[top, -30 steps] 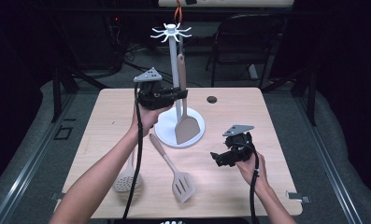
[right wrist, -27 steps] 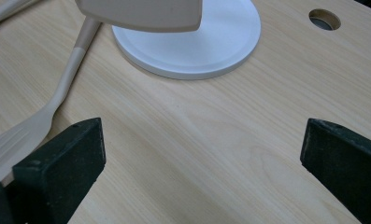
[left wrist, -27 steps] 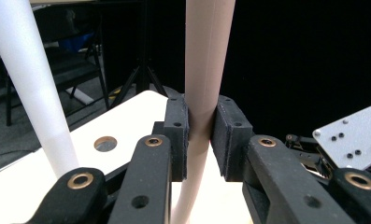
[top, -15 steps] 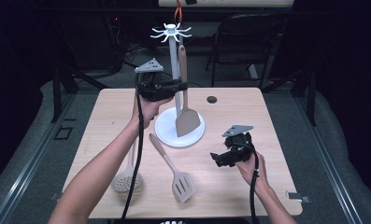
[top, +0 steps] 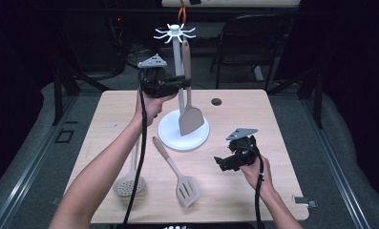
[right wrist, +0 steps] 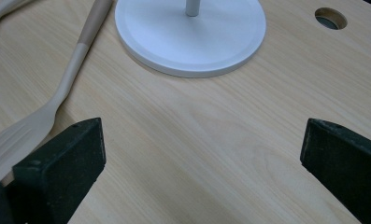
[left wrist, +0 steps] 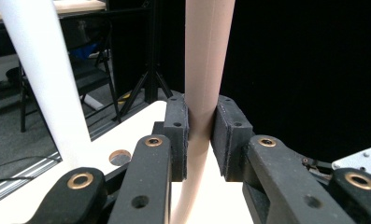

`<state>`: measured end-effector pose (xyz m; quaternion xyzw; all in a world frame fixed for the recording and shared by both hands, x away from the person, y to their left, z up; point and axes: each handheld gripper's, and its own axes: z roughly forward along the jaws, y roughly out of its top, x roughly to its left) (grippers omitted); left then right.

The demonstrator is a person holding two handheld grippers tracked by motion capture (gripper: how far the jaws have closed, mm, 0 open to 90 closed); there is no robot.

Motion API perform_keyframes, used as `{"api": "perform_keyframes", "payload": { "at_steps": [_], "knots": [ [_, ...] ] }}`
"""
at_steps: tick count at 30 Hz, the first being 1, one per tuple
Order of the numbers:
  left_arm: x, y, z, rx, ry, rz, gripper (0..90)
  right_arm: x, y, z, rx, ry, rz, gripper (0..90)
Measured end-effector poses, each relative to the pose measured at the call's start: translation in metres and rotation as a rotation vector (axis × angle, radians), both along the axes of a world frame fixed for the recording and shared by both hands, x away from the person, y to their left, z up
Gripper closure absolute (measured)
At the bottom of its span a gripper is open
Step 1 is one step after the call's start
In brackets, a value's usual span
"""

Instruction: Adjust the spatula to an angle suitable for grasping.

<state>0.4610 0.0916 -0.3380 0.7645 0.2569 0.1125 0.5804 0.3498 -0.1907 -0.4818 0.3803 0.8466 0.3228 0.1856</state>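
A white utensil stand (top: 179, 71) with hooks on top rises from a round base (top: 170, 136) at mid-table. My left gripper (top: 184, 84) is shut on the handle of a beige solid turner (top: 190, 119), which hangs upright beside the stand's pole, its blade above the base. In the left gripper view the pads (left wrist: 176, 135) press on the turner's handle (left wrist: 204, 70), with the white pole (left wrist: 43, 79) to the left. My right gripper (top: 222, 164) rests low at the table's right, open, with nothing between its jaws (right wrist: 202, 158).
A slotted turner (top: 176, 172) lies in front of the base, also seen at the left of the right gripper view as the slotted turner (right wrist: 57, 93). A perforated skimmer (top: 129, 183) lies to the left of it. A cable hole (top: 216, 101) sits near the table's far edge.
My left gripper has raised the solid turner along the pole, so its blade now hangs higher over the base. The right gripper has stayed in place.
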Motion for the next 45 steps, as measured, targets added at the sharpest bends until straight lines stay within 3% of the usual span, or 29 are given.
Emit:
{"api": "perform_keyframes", "payload": {
  "at_steps": [35, 45],
  "knots": [
    [0.02, 0.008, -0.004, 0.021, 0.016, 0.071, 76.3, 0.0, 0.001, -0.001, -0.014, 0.012, 0.006, 0.0],
    [0.02, 0.01, -0.006, 0.014, 0.04, 0.078, 70.9, 0.0, 0.002, -0.002, -0.018, 0.012, 0.005, 0.1]
  ]
}}
